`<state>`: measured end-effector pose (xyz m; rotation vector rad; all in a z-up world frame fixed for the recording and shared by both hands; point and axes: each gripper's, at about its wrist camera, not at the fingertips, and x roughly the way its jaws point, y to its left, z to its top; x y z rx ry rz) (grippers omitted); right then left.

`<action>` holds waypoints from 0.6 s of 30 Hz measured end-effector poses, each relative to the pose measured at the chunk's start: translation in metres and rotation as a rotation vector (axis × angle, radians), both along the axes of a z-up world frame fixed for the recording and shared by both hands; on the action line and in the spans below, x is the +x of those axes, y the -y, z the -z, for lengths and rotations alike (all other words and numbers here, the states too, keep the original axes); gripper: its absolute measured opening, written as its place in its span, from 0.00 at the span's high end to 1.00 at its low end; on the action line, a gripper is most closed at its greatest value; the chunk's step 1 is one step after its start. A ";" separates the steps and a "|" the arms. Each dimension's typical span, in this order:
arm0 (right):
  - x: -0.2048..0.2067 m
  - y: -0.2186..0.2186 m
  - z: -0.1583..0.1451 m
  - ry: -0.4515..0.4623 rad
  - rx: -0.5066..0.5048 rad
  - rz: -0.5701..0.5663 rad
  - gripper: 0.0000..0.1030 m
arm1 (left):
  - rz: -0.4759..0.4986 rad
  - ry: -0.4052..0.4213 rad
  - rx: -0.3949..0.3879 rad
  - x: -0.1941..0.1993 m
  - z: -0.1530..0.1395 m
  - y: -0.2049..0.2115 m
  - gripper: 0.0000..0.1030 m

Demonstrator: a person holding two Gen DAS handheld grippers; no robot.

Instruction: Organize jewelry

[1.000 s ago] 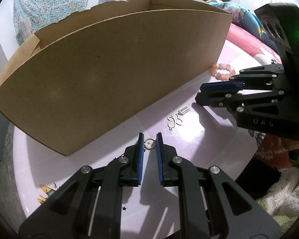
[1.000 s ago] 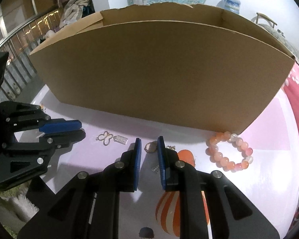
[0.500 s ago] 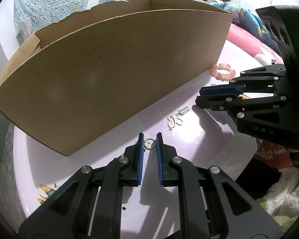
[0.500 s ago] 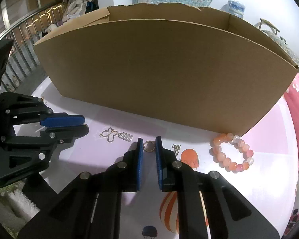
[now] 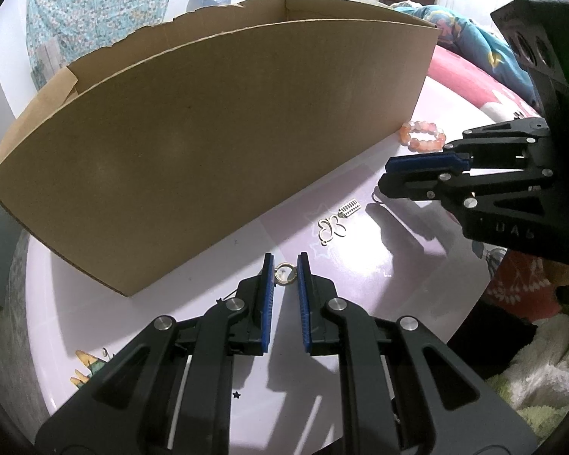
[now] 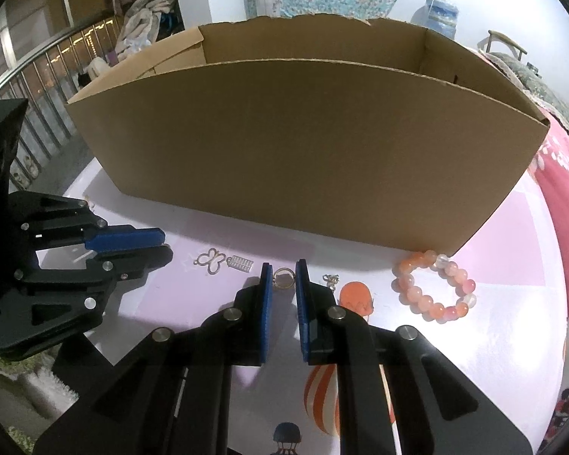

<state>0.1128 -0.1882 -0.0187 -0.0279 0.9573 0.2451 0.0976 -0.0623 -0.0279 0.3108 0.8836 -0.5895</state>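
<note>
We've got a ring (image 5: 284, 273) pinched in the left gripper (image 5: 285, 271), another ring (image 6: 283, 277) in the right gripper (image 6: 283, 276), with the box (image 6: 303, 144) just ahead.

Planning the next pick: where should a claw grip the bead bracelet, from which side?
Take the bead bracelet by the arc away from the cardboard box, straight from above: one claw pad inside the loop, one outside. It lies flat on the table, and its box-side beads sit close by the box corner, likely cramped.
</note>
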 end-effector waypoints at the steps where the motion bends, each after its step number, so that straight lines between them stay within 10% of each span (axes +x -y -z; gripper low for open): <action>1: 0.000 0.001 0.000 0.002 0.002 0.002 0.88 | -0.001 0.001 0.000 0.000 0.000 0.000 0.89; 18: -0.018 0.009 -0.024 0.067 0.015 0.002 0.88 | -0.006 0.063 -0.026 -0.014 -0.029 0.002 0.89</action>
